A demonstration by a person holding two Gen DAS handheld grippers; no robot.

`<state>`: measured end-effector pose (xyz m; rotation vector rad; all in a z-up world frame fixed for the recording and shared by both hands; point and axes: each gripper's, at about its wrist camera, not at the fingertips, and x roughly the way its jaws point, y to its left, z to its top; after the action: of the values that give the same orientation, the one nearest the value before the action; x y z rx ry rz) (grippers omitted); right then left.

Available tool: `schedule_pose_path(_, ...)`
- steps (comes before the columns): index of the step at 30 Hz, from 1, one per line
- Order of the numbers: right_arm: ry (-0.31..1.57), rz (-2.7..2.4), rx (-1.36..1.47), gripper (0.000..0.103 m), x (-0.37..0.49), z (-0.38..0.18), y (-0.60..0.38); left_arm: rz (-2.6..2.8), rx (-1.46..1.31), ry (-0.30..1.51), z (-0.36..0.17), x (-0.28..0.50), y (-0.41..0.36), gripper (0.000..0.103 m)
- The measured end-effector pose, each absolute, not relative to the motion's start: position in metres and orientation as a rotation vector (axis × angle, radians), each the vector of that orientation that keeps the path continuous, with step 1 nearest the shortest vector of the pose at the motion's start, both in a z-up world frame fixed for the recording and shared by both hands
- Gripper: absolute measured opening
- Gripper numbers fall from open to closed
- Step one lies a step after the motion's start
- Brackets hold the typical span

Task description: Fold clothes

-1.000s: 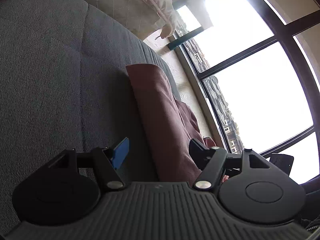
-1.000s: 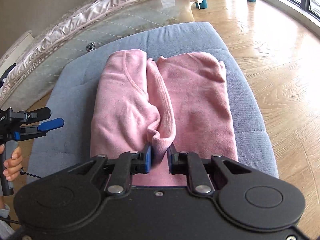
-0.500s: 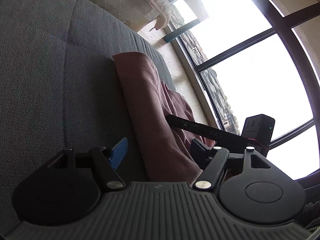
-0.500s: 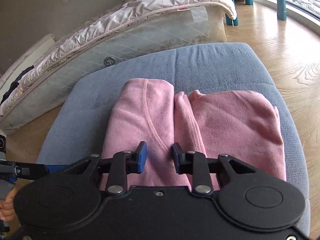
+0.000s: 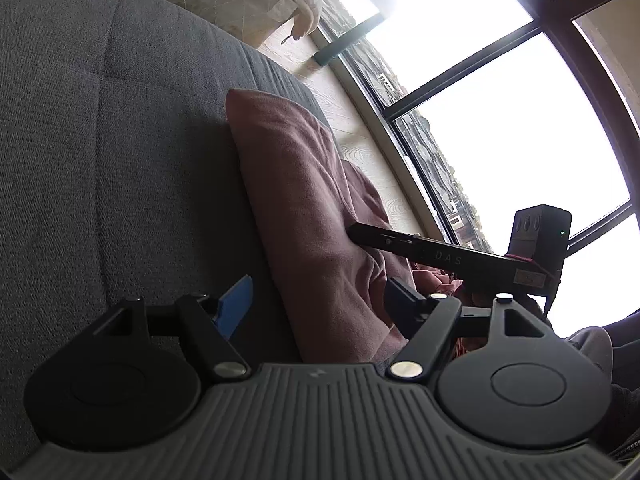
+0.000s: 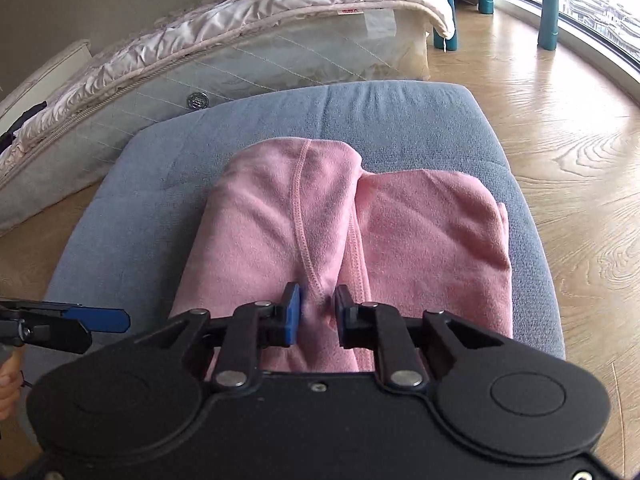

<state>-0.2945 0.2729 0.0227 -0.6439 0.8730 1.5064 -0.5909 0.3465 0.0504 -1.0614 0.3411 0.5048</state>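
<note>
Now pink garment (image 6: 320, 220) pinched between right fingers (image 6: 291, 308), left fingers (image 5: 236, 308) spread (straddling its edge).

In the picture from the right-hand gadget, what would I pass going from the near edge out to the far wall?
right gripper → pink garment → blue-grey cushion → mattress on the floor.

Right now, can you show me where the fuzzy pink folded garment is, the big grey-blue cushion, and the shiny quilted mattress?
fuzzy pink folded garment (image 6: 432, 220): right wrist view, right folded half.
big grey-blue cushion (image 6: 400, 112): right wrist view, bare far edge.
shiny quilted mattress (image 6: 280, 52): right wrist view, its side panel.
</note>
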Motion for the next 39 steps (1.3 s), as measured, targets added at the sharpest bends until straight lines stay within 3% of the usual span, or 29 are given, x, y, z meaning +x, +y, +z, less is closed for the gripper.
schedule_pose_path(5,0.861,1.495,-0.579,0.041,-0.283,0.034,0.273,0.473,-1.018,0.377,0.049,-0.574,0.344,0.077)
schedule_pose_path(11,0.977,1.488,-0.498,0.048,-0.270,0.014,0.281,0.435,-0.963,0.431,0.049,-0.551,0.336,0.077)
schedule_pose_path(13,0.955,1.494,-0.515,0.044,-0.273,0.012,0.281,0.433,-0.965,0.441,0.048,-0.549,0.333,0.077)
schedule_pose_path(15,0.919,1.523,-0.557,0.027,-0.279,0.013,0.281,0.433,-0.976,0.437,0.048,-0.548,0.334,0.077)
schedule_pose_path(21,0.862,1.560,-0.585,0.012,-0.289,0.022,0.276,0.432,-1.018,0.410,0.046,-0.549,0.342,0.077)
schedule_pose_path(31,0.800,1.426,-0.560,0.011,-0.258,0.088,0.241,0.424,-1.048,0.405,0.047,-0.557,0.340,0.078)
schedule_pose_path(37,0.865,1.306,-0.594,0.012,-0.227,0.042,0.244,0.424,-1.028,0.417,0.050,-0.556,0.338,0.078)
schedule_pose_path(39,0.907,1.291,-0.530,0.020,-0.220,0.032,0.241,0.424,-1.036,0.408,0.050,-0.559,0.338,0.079)
